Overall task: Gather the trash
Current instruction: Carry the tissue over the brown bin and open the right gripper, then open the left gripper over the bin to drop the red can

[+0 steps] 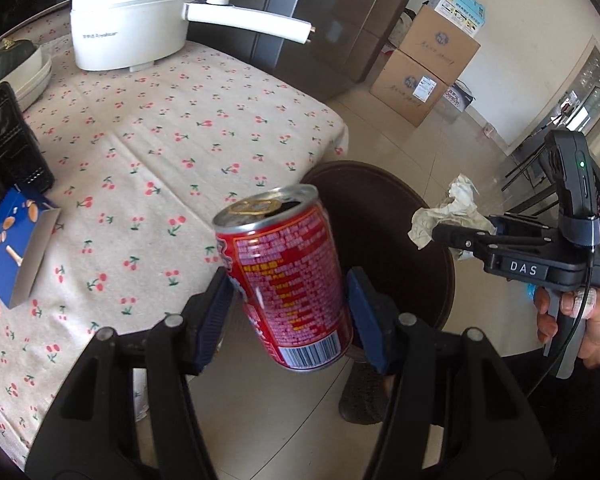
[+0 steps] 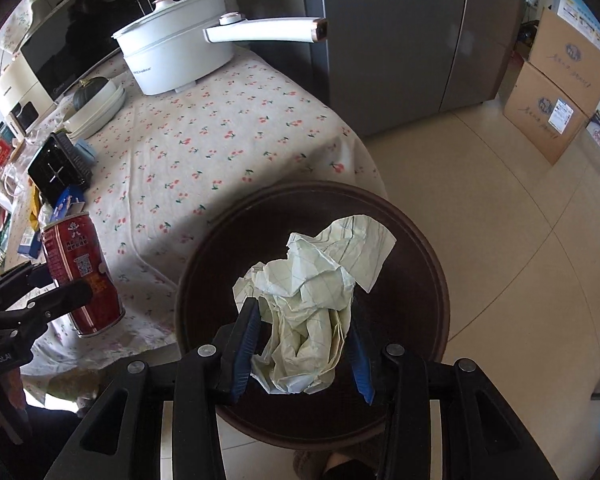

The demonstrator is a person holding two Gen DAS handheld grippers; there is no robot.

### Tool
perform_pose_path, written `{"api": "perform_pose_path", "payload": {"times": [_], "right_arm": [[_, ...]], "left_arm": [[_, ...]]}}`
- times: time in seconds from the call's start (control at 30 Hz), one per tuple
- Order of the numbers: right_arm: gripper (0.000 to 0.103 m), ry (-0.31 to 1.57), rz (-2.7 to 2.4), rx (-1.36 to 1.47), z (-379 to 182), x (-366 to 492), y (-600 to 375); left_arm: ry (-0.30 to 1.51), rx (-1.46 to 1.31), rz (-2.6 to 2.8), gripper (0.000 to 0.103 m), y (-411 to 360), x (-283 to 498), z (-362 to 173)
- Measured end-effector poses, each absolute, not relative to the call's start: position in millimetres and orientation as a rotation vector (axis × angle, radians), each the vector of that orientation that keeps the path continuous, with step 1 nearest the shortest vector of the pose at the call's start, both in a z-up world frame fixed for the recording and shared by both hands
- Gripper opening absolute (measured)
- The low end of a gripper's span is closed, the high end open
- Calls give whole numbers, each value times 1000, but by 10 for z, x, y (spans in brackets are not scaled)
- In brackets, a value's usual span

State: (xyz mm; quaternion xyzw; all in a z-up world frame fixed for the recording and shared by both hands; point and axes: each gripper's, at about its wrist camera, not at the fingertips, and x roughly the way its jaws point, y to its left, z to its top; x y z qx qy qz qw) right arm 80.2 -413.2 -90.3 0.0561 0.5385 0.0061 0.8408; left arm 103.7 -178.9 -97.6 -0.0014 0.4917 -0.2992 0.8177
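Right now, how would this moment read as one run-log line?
left gripper: shut on opened red drink can | right gripper: shut on crumpled pale paper | both near round dark brown bin | nothing dropped yet

Beside the cloth-covered table [image 2: 227, 152], the can [image 1: 287, 280] is glossy printed metal, the paper [image 2: 316, 304] matt and crumpled, the bin [image 2: 428, 248] dark, smooth plastic.

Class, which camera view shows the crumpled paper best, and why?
The right wrist view: the crumpled paper fills the centre, held in the right gripper above the dark bin. The left wrist view shows it small, partly hidden.
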Motion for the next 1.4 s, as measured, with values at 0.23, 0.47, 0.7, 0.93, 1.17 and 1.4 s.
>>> {"api": "perform_pose_path", "payload": {"times": [0.23,0.47,0.7,0.93,1.17,1.4], "right_arm": [[43,1179,-34,130,-1079,666,-4463],[44,1195,-53,146,-1123,658,-4589],[45,1204,-52,142,-1136,669,-4585],[47,1214,-58,137,-1166,721,-4571],[47,1238,-88,115,-1231,794,-4563],[78,1216,-92,143,-1160,856,-4511]], "left_arm": [[1054,7,-697,60,-2238,1045,-1175],[1060,49,-696,60,-2447,1081,-1351],[1091,60,-665,71,-2423,1137,-1384],[1094,57,-599,101,-2201,1157,-1233],[1085,51,-556,102,-1893,1148,-1106],[1081,40,-508,103,-1640,1170,-1003]]}}
